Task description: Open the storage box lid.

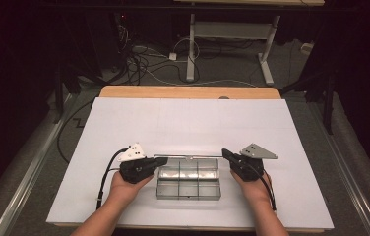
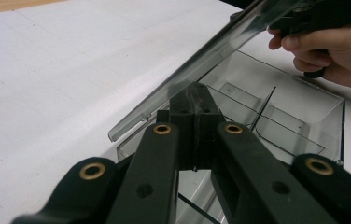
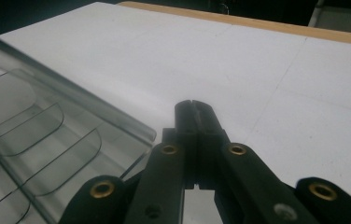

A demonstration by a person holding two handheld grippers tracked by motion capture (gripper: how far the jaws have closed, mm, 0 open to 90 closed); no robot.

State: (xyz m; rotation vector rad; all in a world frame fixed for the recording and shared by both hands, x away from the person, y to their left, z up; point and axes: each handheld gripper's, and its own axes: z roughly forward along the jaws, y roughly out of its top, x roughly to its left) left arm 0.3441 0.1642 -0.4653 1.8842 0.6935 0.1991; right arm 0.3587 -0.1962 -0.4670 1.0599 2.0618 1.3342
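Observation:
A clear plastic compartment box lies on the white sheet near the front. Its clear lid is raised on the far side. My left gripper is at the box's left end, jaws shut with nothing between them. In the left gripper view its tip sits just under the slanting lid, above the box's dividers. My right gripper is at the lid's right end, also shut and empty. In the right gripper view its tip lies beside the lid's corner, over the white sheet.
The white sheet covers a wooden table whose bare edge shows at the back. Beyond it are a desk frame and cables on the floor. Metal rails run along both sides.

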